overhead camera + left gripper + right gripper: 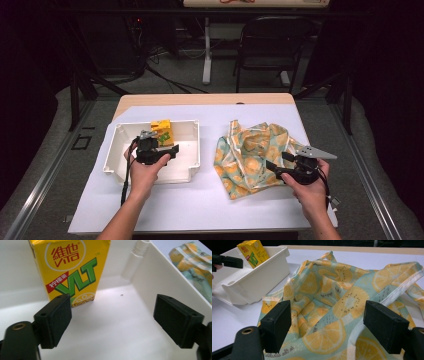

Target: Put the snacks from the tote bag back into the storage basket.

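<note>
A yellow lemon-tea carton stands upright at the far wall of a white plastic bin. My left gripper hovers inside the bin, open, its pads apart and bare. In the left gripper view the carton rises just beyond the left pad of that gripper, clear of both pads. A crumpled cloth bag printed with orange slices lies to the right of the bin. My right gripper sits at the bag's near right edge, open. Its own view has the bag spread below the gripper.
A white sheet covers the tabletop, with a wooden strip bare along the far edge. Beyond the table stand a dark chair and a white desk leg. The bin's near right corner has a notch.
</note>
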Demonstrator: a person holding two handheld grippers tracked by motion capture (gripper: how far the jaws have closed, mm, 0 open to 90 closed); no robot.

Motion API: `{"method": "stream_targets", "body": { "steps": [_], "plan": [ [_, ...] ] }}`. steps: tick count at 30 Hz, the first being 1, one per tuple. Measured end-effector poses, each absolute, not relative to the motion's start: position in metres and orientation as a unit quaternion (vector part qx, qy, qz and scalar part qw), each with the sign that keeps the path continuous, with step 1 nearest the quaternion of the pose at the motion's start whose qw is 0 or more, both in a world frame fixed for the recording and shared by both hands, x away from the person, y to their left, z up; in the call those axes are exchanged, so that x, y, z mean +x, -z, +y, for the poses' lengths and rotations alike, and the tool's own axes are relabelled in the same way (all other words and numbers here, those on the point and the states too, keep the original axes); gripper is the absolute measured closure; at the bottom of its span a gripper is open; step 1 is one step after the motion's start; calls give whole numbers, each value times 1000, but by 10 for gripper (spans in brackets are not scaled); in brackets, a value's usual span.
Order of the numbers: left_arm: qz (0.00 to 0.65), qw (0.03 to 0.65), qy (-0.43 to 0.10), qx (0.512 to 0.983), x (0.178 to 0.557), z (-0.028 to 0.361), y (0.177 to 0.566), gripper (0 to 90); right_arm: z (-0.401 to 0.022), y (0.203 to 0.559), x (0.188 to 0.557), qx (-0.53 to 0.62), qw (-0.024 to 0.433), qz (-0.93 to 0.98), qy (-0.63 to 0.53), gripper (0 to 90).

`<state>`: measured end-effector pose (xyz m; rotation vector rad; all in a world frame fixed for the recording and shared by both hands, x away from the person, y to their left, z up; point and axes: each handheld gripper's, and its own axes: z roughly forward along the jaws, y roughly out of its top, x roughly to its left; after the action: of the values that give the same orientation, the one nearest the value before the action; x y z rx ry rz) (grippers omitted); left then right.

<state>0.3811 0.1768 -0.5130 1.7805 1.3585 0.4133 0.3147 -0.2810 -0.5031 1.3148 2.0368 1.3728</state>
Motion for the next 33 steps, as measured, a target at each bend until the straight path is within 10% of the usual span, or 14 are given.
{"method": "stream_targets", "body": {
  "steps": [33],
  "plan": [
    [493,457,-179,718,311,217,506,9,-279,504,314,466,178,720,-483,213]
  ]
}}
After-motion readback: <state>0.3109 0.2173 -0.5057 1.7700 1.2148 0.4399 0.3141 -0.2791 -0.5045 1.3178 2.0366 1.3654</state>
